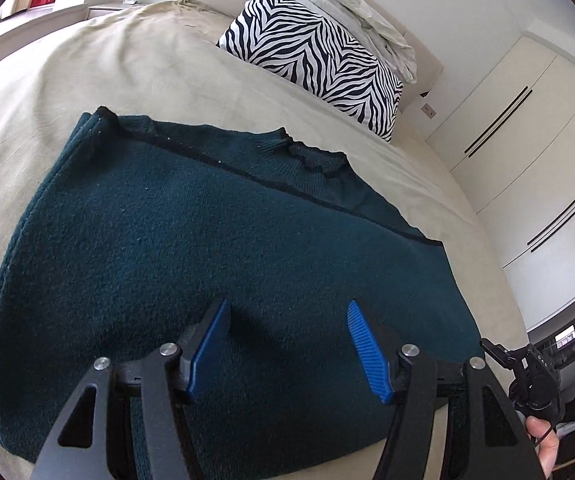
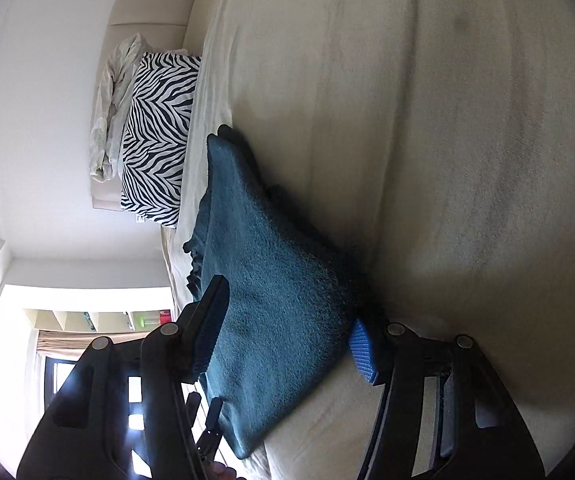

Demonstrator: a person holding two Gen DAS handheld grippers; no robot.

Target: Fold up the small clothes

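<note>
- The left tool (image 1: 289,346) is being held open above the near hem of the dark green sweater (image 1: 191,248), with nothing between its blue pads.
- The right tool (image 2: 287,332) is also standing open; a sweater edge is lying between its pads, seemingly ungripped.
- A snag is being risked here: a ribbed pad could drag the loose knit and undo the fold.
- The sweater is lying folded on the bed (image 1: 87,64), collar bunched at the far edge, near the zebra pillow (image 1: 311,60).
</note>
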